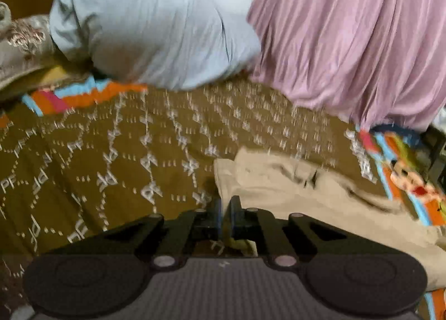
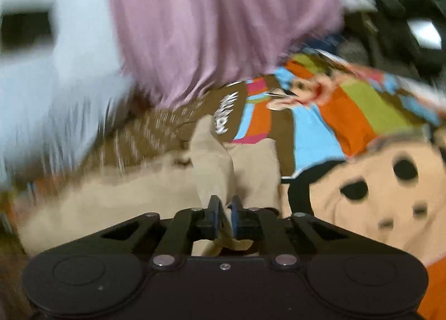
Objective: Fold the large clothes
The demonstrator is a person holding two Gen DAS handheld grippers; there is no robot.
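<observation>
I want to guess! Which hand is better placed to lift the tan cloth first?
Probably right: the right gripper visibly pinches a raised fold of the tan cloth. The left gripper is shut at its edge, grip unclear.

Repeated "PF" on brown bedspread (image 1: 117, 153)

Dim, warm indoor light. Heavy motion blur across the pink cloth (image 2: 217, 27), worst left of it; softer smear elsewhere. Fisheye bending and black corners at edges.
</observation>
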